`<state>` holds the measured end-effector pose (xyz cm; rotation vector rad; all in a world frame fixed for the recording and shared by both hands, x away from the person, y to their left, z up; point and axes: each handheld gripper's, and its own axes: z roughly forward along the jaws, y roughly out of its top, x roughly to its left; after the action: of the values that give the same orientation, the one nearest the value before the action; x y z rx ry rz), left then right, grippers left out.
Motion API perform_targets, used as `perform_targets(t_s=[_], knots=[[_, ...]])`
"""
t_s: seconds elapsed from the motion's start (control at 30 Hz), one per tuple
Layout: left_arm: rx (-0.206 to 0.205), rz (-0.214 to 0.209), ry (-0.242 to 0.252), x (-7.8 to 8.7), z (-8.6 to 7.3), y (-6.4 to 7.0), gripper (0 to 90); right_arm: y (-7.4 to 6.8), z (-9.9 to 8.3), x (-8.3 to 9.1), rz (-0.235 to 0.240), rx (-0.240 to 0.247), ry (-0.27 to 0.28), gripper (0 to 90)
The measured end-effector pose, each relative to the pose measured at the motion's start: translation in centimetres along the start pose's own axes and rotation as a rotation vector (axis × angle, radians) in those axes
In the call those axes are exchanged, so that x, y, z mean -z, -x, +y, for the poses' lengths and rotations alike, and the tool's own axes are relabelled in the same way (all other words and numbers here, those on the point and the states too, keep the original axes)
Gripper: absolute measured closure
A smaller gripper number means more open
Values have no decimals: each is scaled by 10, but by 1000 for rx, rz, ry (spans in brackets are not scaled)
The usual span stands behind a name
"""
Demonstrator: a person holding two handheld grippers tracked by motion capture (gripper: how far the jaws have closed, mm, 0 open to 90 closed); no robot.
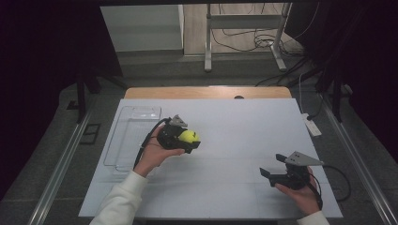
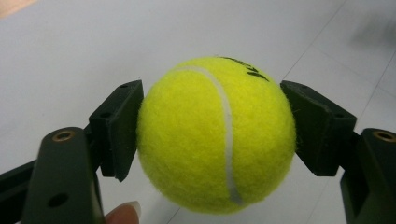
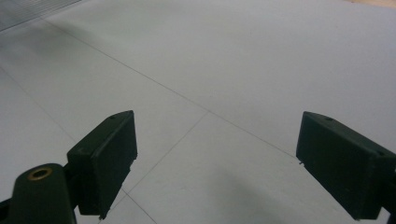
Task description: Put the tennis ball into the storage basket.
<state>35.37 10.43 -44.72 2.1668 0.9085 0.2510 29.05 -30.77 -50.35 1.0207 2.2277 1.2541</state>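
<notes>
A yellow tennis ball (image 1: pixel 189 136) (image 2: pixel 217 135) with a white seam sits between the two black jaws of my left gripper (image 1: pixel 190 139) (image 2: pixel 215 133), which is shut on it a little above the white table top, left of centre. Both pads (image 2: pixel 122 126) press the ball's sides. At the near right my right gripper (image 1: pixel 274 166) (image 3: pixel 217 163) stands open, low over the white surface, with nothing between its jaws.
A clear plastic tray (image 1: pixel 132 138) lies on the white table cover (image 1: pixel 225 122) at the left, just beyond my left hand. A bare wooden strip (image 1: pixel 206 92) runs along the far edge. A white power strip (image 1: pixel 312 125) hangs off the right side.
</notes>
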Motion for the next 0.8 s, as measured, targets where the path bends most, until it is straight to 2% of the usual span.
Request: perform_targets(t_s=[0.43, 0.8], knots=[[13, 25, 76, 15, 2, -3, 264, 0, 0, 0, 2, 0, 1, 129], [0, 31, 118, 24, 4, -1, 264, 0, 0, 0, 2, -2, -1, 129]])
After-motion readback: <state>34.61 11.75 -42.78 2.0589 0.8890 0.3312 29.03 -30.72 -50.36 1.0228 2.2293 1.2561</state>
